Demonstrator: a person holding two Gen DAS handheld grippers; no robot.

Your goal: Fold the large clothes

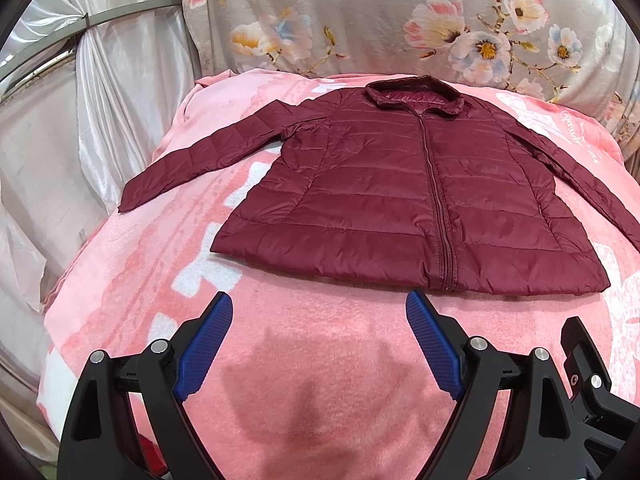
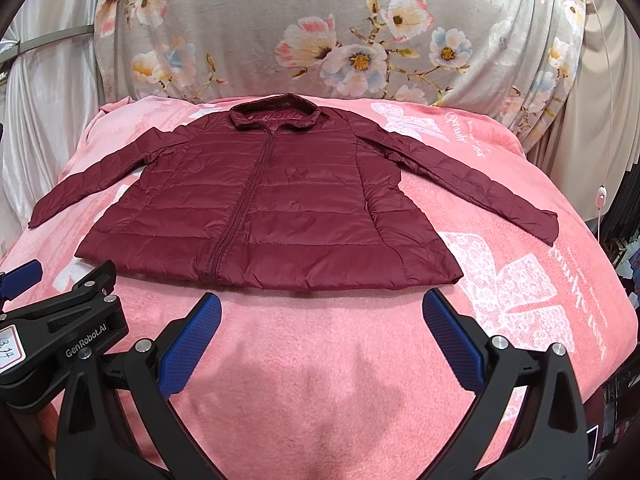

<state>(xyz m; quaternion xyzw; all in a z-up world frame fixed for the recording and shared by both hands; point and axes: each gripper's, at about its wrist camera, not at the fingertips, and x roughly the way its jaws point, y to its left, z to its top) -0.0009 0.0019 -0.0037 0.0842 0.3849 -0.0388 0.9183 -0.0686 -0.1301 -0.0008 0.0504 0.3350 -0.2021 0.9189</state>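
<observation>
Maroon puffer jacket [image 1: 416, 200] lies flat, zipped, sleeves spread on the pink blanket [image 1: 320, 340], just ahead of both jaws. Left gripper [image 1: 319, 308] and right gripper [image 2: 322, 308] jaws wide apart, empty: staged for the first fold.

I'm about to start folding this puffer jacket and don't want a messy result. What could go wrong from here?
The jacket looks slick and puffy, so a fold may slide or spring open. Its right sleeve reaches toward the pink blanket edge and could drag off. Both the left claw and the right claw are open and apart from the hem.
</observation>
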